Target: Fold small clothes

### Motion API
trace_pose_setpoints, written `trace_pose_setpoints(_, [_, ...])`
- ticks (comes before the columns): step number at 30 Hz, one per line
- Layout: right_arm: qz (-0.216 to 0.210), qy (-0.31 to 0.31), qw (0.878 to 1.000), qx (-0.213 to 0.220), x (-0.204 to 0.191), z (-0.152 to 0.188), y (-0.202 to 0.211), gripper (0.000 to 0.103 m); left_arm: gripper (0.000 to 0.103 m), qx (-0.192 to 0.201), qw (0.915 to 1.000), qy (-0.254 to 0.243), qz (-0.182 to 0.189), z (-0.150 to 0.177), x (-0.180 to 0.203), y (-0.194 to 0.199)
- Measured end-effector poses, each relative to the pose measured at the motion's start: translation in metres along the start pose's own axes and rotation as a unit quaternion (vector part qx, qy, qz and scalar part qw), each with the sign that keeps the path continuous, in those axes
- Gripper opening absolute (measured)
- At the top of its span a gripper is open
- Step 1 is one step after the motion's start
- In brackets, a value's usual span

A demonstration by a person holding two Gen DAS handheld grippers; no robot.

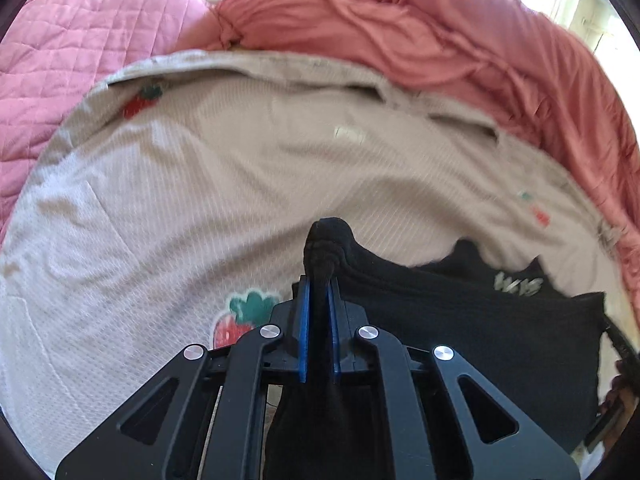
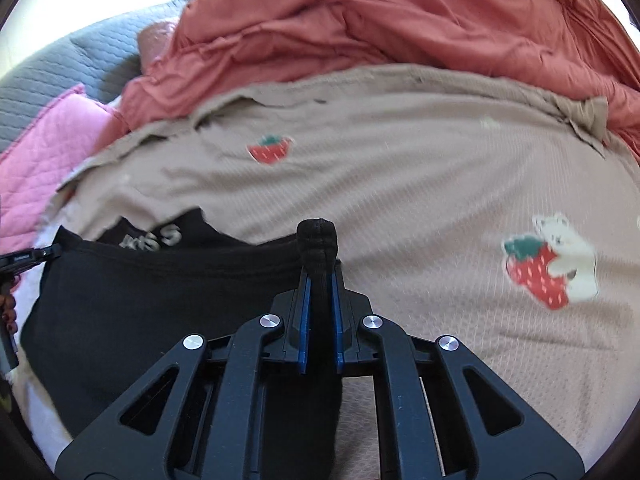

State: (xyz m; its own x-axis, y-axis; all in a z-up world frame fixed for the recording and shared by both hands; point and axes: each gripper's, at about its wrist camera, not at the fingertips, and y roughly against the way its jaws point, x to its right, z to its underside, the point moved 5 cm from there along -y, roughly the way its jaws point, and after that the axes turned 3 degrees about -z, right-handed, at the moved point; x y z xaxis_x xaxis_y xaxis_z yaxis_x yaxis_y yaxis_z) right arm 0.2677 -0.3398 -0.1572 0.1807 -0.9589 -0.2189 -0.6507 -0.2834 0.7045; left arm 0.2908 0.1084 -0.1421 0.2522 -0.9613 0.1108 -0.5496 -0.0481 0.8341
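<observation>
A small black garment [image 1: 460,320] with pale lettering is held stretched between both grippers above a beige blanket [image 1: 200,184] printed with strawberries. My left gripper [image 1: 319,280] is shut on one bunched corner of the garment, which pokes out past the blue pads. My right gripper [image 2: 319,276] is shut on the other bunched corner. In the right wrist view the black garment [image 2: 140,300] spreads to the left, and the left gripper's tip shows at the far left edge. The lower part of the garment hangs hidden under the grippers.
A rumpled coral-red cover [image 1: 400,28] lies along the back and right of the beige blanket [image 2: 400,184]. A pink quilted cover [image 1: 68,52] sits at the left. A grey quilted cushion [image 2: 80,64] is at the back left.
</observation>
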Motion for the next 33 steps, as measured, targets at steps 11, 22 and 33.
trace_pose_setpoints(11, [0.014, 0.064, 0.996, 0.057, -0.019, -0.014, 0.013, 0.004, 0.009, 0.059, 0.9981, -0.008, -0.017, -0.007, -0.005, 0.019])
trace_pose_setpoints(22, [0.043, 0.031, 0.999, -0.002, 0.002, 0.006, -0.014, 0.023, 0.014, 0.000, 0.9985, -0.004, -0.054, 0.007, -0.010, -0.011])
trace_pose_setpoints(33, [0.032, 0.018, 0.999, 0.027, -0.006, -0.017, 0.018, 0.057, 0.025, 0.060, 0.9978, -0.008, -0.029, 0.003, 0.002, 0.065])
